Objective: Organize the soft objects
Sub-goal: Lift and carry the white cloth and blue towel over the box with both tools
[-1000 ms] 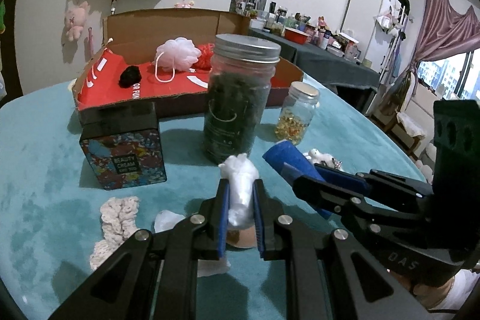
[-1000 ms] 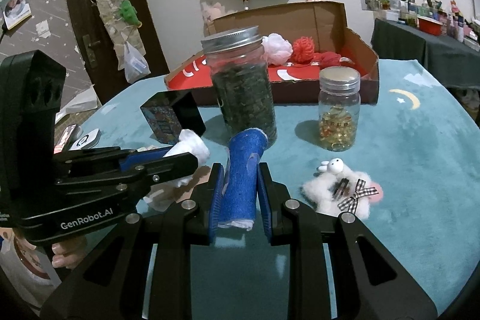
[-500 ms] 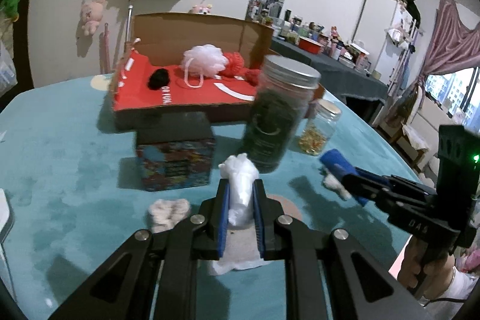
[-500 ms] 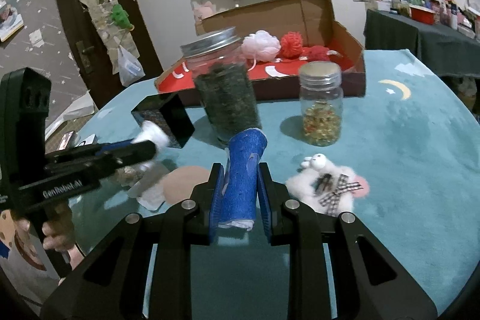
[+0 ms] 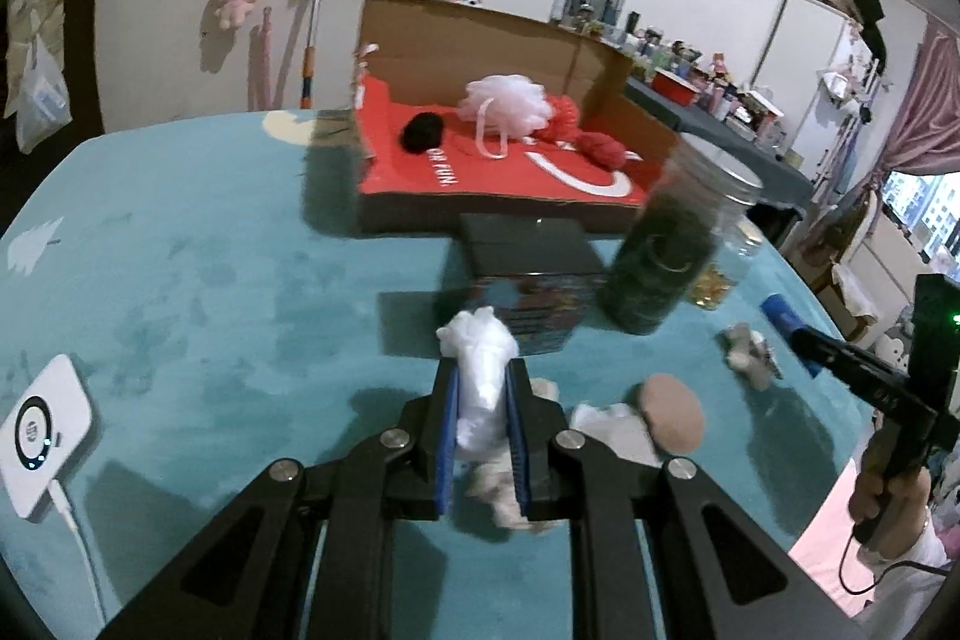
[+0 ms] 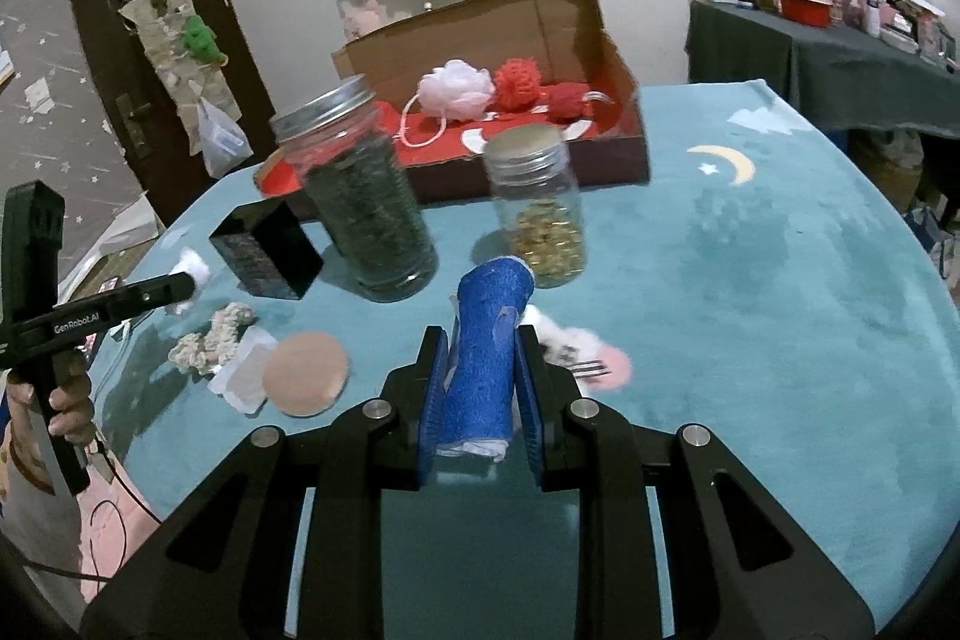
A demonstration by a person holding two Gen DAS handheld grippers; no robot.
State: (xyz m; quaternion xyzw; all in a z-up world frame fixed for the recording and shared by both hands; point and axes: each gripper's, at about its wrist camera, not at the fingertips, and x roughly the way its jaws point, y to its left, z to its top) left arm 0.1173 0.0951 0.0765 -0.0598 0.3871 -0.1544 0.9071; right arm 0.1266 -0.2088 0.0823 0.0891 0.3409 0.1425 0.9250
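Note:
My left gripper [image 5: 483, 388] is shut on a crumpled white soft wad [image 5: 478, 370], held above the teal table. My right gripper [image 6: 480, 370] is shut on a rolled blue cloth [image 6: 486, 340]. The open cardboard box [image 5: 498, 46] with a red liner stands at the back and holds a pink bath puff [image 5: 507, 103], red puffs [image 6: 519, 79] and a black ball [image 5: 423, 133]. On the table lie a round tan pad [image 6: 305, 373], a cream knitted piece [image 6: 210, 340], a white cloth [image 6: 240, 382] and a fluffy white toy [image 6: 576, 346]. The other gripper shows at each view's edge.
A tall jar of dark contents [image 6: 366, 196], a small jar of yellow bits [image 6: 540, 214] and a dark patterned tin [image 6: 267, 250] stand between me and the box. A white device with a cable [image 5: 36, 430] lies at the left table edge.
Both grippers have swung sideways and apart, each keeping its load. In the left view the box has come to centre and the jars slid right; the white device has come into view.

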